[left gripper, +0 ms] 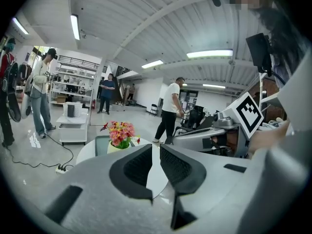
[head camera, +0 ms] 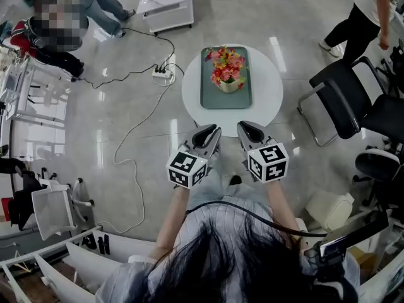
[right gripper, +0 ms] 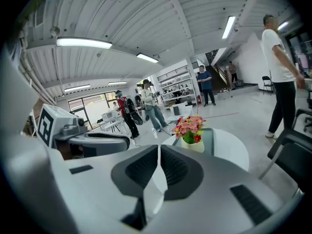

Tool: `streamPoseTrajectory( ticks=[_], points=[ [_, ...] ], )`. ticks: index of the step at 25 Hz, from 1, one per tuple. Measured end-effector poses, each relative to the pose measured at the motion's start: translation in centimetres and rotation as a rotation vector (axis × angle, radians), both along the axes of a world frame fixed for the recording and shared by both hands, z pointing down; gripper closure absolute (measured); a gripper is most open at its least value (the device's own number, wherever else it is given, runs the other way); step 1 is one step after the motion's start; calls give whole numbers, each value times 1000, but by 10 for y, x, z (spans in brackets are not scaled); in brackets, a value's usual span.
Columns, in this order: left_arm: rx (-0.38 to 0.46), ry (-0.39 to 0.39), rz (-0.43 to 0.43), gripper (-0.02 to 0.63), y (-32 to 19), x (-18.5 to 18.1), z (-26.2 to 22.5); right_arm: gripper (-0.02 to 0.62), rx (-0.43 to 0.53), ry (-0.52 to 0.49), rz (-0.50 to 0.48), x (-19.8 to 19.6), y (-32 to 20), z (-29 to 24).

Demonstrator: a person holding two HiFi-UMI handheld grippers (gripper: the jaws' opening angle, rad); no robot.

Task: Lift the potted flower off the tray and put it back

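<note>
I hold one claw in each hand, and both are in front of me at the near edge of the round white table (head camera: 268,93). The left gripper (head camera: 207,134) has its jaws pressed together with nothing between them, and the right gripper (head camera: 250,131) is the same: jaws together, empty. Both point a little downward toward the table, side by side but apart from each other.

The potted flower (head camera: 228,73) stands upright on the green tray (head camera: 211,98), in the far half of it. The tray lies in the middle of the table, so the pot is far from both claws and neither touches it. In my left gripper view the flower is to the left of the jaws, and in my right gripper view it is to the right, so the pot is between the two lines of pointing. I think this is why I hold the claws this way: they can come to the pot from both sides.

In my judgement the lifting has not begun. First the jaws must open, because closed they cannot take the pot. A black chair (head camera: 341,100) stands on the floor to the right, well apart from the table.
</note>
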State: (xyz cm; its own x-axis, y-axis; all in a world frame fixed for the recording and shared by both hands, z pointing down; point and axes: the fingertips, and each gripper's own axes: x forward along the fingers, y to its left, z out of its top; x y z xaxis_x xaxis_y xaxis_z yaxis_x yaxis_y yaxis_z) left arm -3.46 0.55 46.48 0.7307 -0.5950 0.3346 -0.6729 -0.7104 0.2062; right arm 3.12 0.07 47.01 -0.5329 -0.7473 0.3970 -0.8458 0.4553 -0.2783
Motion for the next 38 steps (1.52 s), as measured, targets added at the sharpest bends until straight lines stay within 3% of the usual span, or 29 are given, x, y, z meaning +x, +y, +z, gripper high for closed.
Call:
streamPoseTrajectory(
  ticks=[16,29,38],
  points=[
    [-85,-13,31,557,-112,-39,38,561,-116,30,71,-22,-85,44],
    [-175,-48,163,557,-158,-48,86,561,-187,80,150,-28,-114,81],
    [-180,-128,290,557,-188,-48,112,561,-258,96,194,-21,-130,107]
  ],
)
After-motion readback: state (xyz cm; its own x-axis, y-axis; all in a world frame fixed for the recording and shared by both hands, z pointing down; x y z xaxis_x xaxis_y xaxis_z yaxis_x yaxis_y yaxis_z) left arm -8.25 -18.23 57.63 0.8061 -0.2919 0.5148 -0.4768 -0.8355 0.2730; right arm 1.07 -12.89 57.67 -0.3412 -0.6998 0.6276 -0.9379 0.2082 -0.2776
